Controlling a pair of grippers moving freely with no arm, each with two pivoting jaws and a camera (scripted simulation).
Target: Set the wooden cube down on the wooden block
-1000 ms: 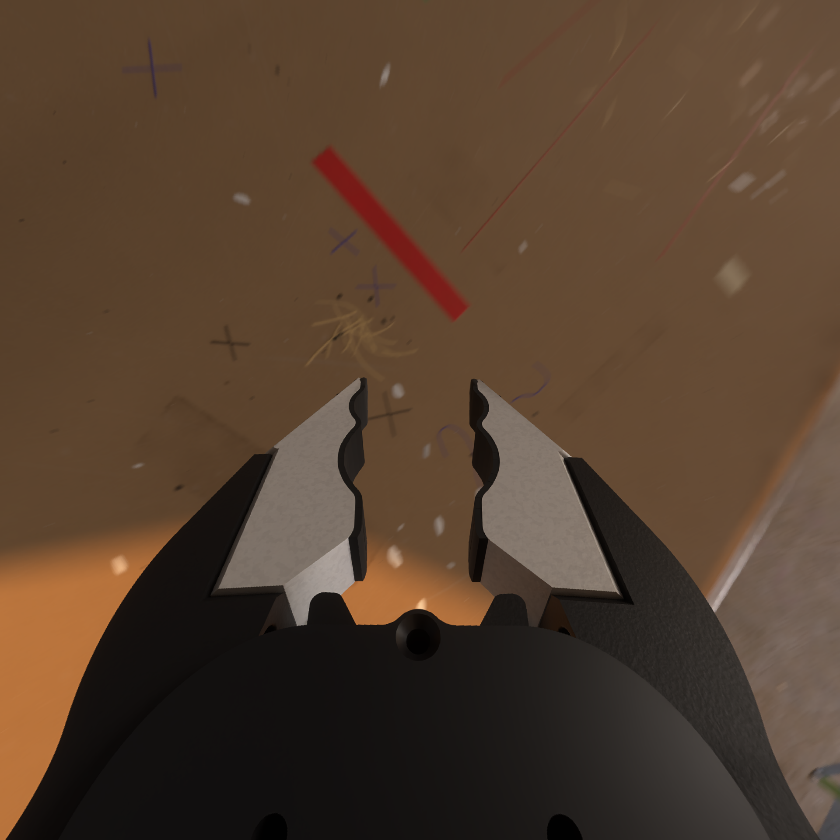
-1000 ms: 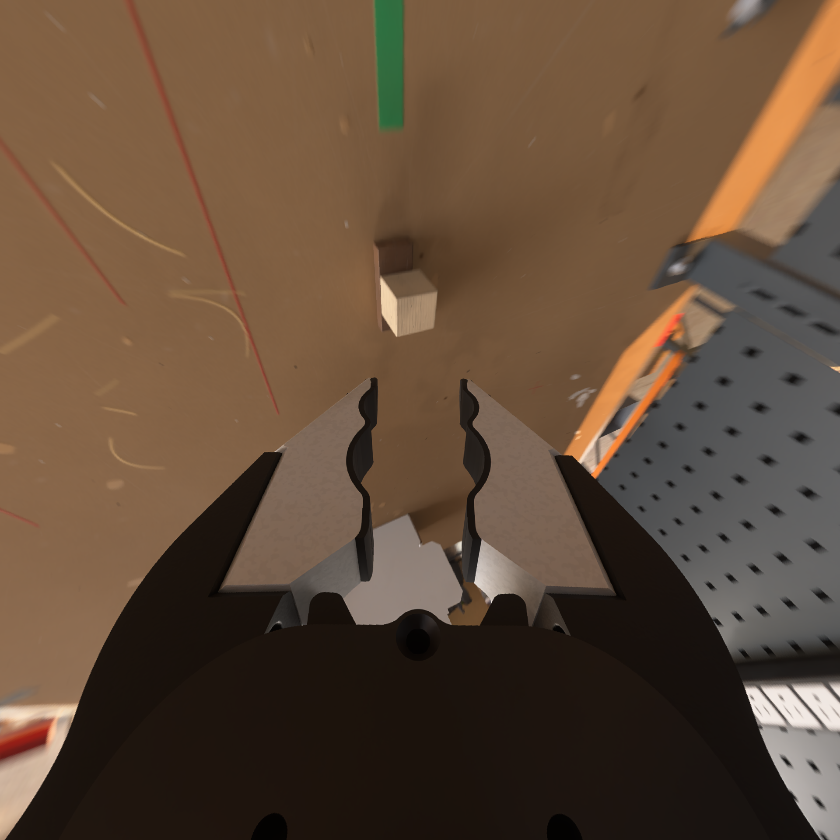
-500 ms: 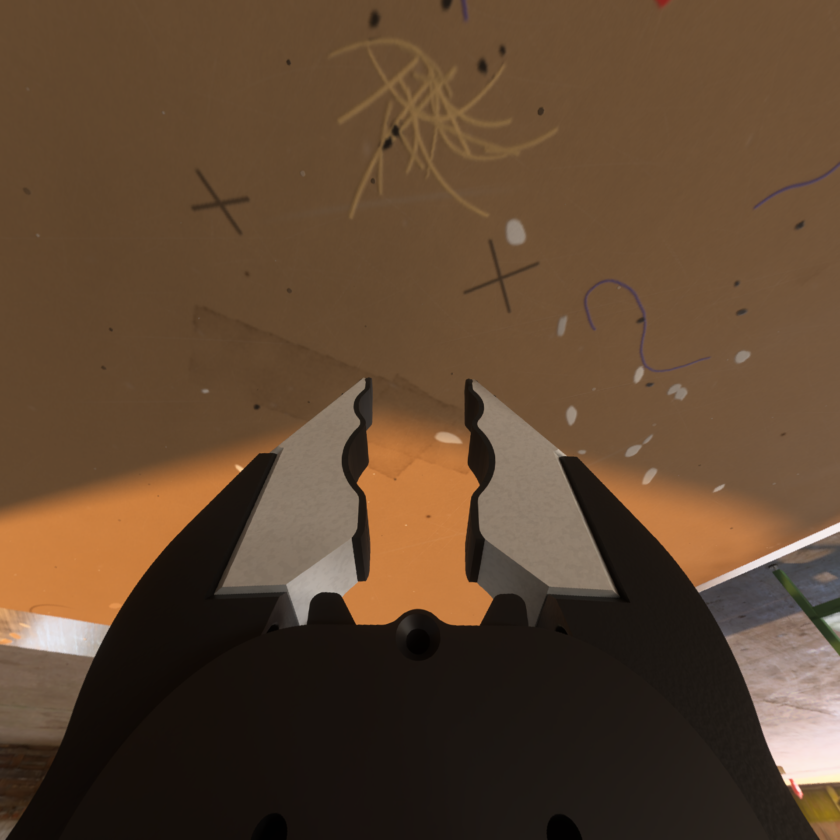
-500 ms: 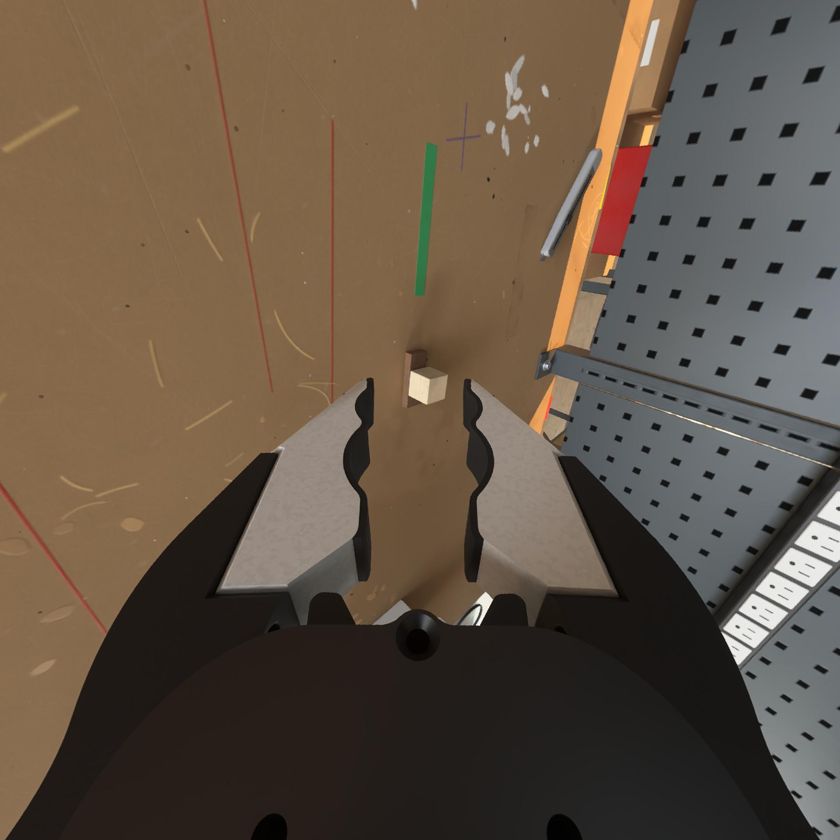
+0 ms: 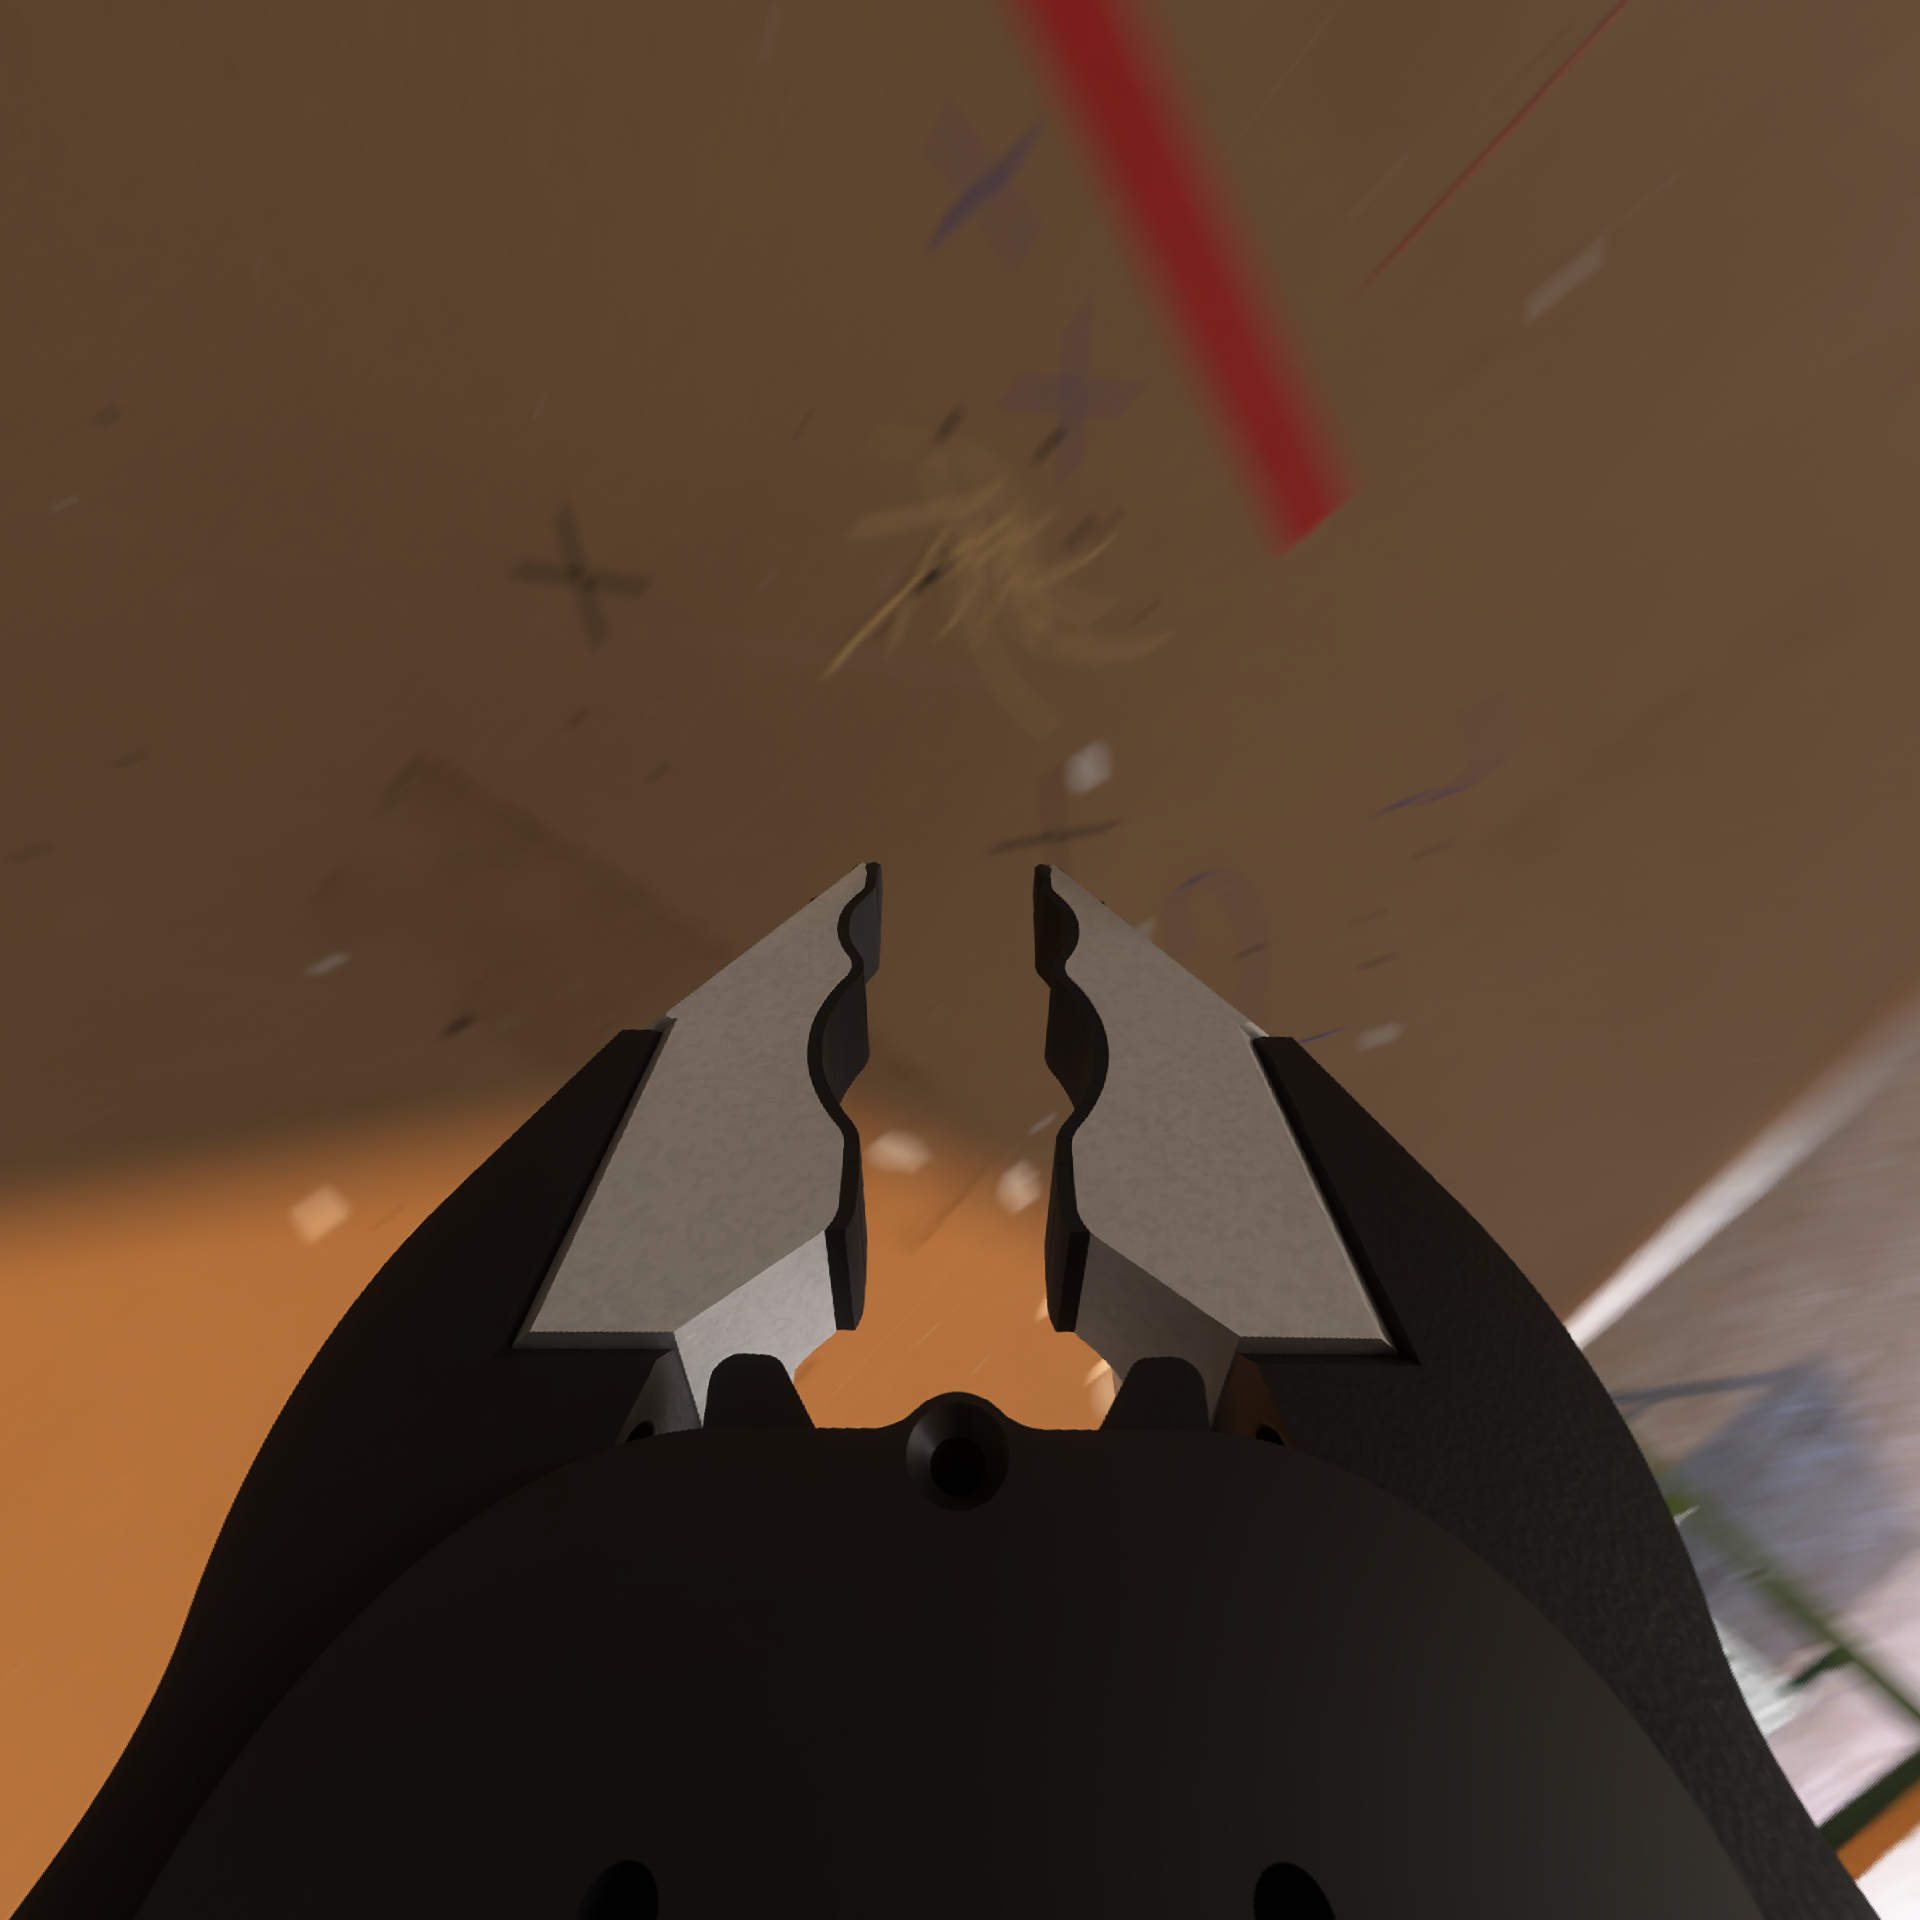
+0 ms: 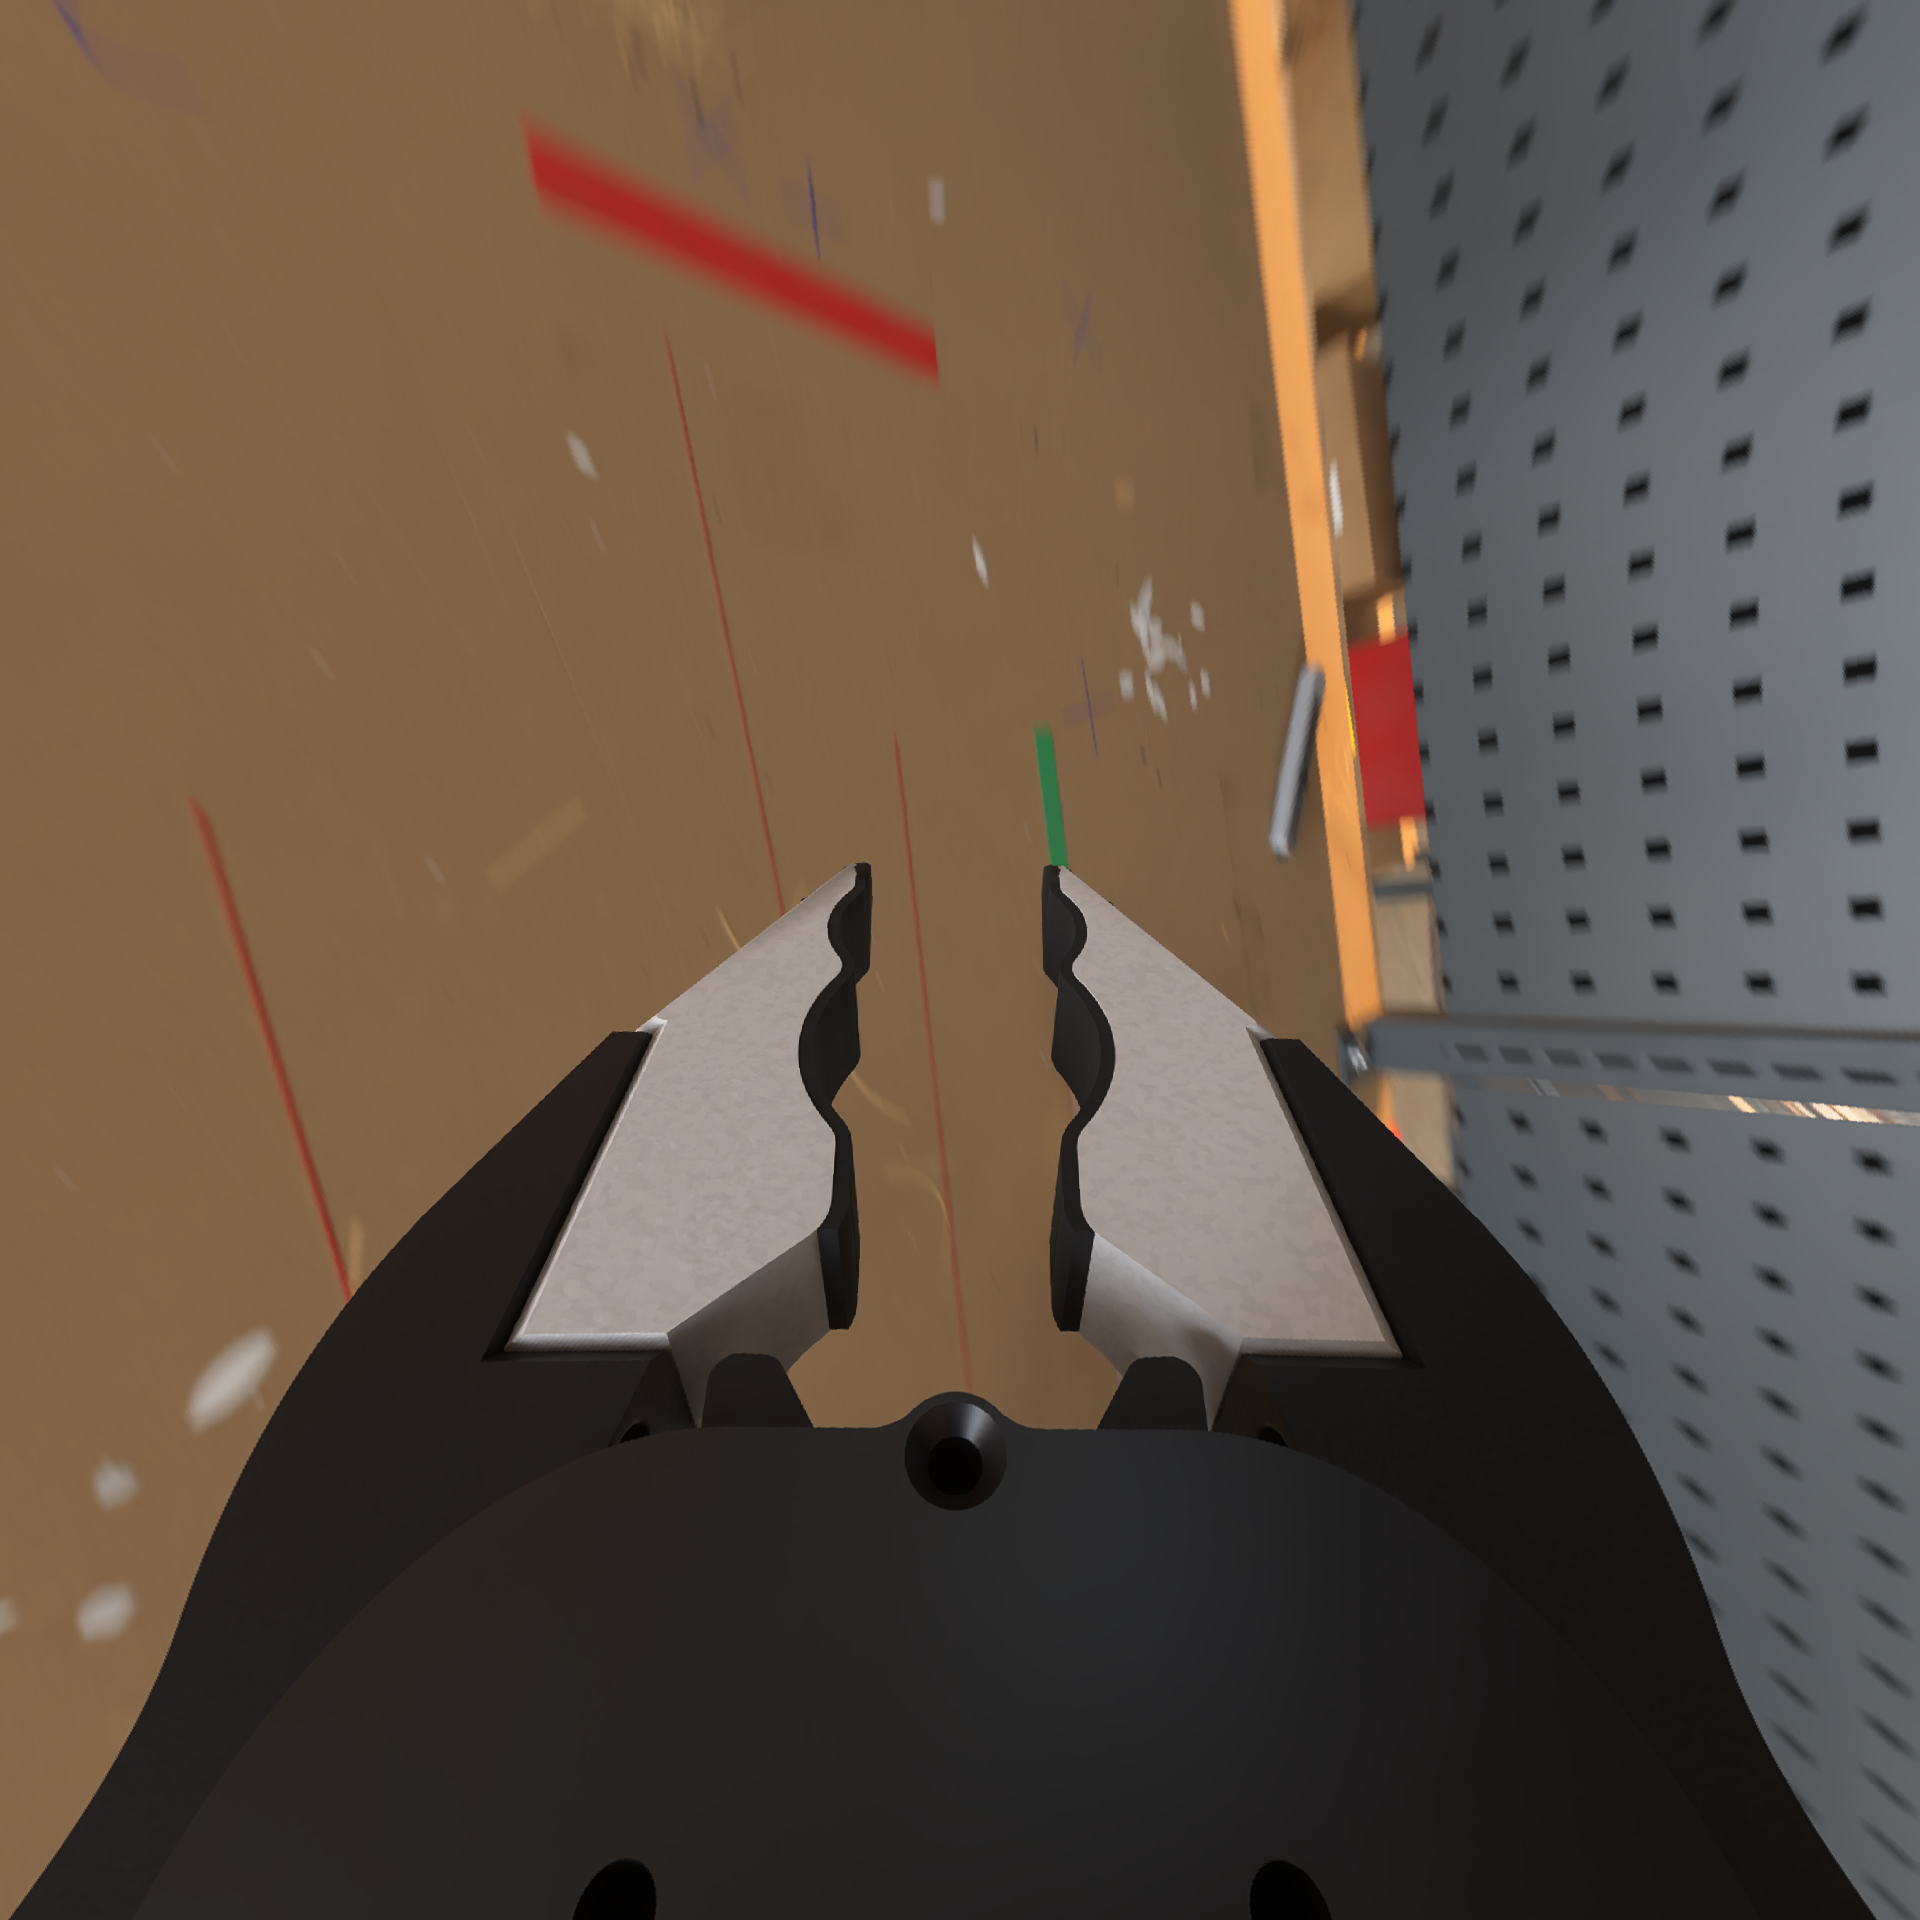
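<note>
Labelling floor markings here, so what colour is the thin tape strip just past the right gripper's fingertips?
Green. The tape strip shows best in the right wrist view, just beyond the right gripper.

The wooden cube and the wooden block are shown in neither wrist view, so their look, pose and place cannot be told. Nothing is held in the left tool (image 5: 956,868) or the right tool (image 6: 956,868); only bare tabletop (image 6: 364,623) is seen through each gap.

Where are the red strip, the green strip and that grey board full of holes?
red strip (image 6: 727,249): right wrist view, its middle.
green strip (image 6: 1049,795): right wrist view, mid-length.
grey board (image 6: 1683,644): right wrist view, bare face between holes.
</note>
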